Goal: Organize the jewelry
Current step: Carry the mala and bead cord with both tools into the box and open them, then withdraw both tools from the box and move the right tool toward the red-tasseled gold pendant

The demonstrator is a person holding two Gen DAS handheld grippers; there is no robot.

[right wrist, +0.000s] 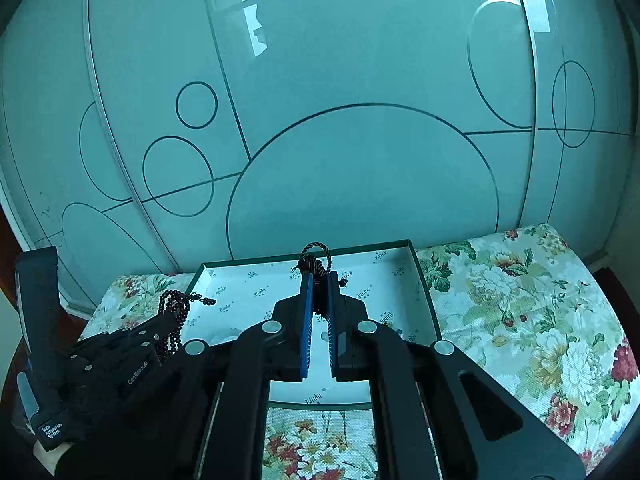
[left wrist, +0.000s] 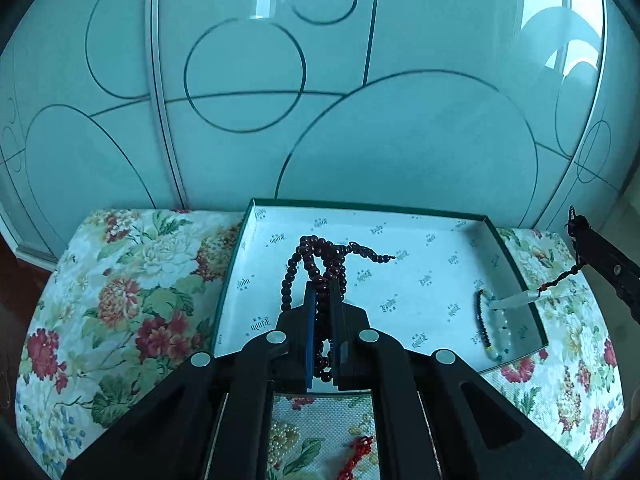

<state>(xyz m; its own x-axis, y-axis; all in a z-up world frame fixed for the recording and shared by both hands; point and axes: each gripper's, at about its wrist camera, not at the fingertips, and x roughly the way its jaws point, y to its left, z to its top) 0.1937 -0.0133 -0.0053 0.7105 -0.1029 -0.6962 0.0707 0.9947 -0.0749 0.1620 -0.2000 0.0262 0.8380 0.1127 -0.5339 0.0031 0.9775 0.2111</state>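
A: Container first. What is in the shallow green-edged cardboard box [left wrist: 516, 272] with the white printed lining?

B: A small bracelet of dark and pale beads [left wrist: 491, 328] lies in its right near corner. A long string of dark red wooden beads [left wrist: 320, 264] hangs in loops over the box floor, clamped between the closed blue pads of the left gripper [left wrist: 325, 292]. Whether its lowest loops touch the lining, I cannot tell.

A: And the right gripper?

B: The right gripper [right wrist: 318, 292] is closed on a dark braided cord [right wrist: 316, 258], its loop standing up above the fingertips. In the left wrist view a thin beaded strand runs down from it to a pale translucent stick-shaped pendant [left wrist: 520, 300] at the box's right wall.

A: Anything around the box?

B: A red tasselled piece [left wrist: 360, 456] lies on the cloth in front of the box, under the left gripper, partly hidden.

A: Surface and room?

B: The counter wears a white floral cloth [right wrist: 520, 320] with red and yellow blooms. Behind stand frosted pale glass sliding doors [left wrist: 400, 140] marked with dark circles.
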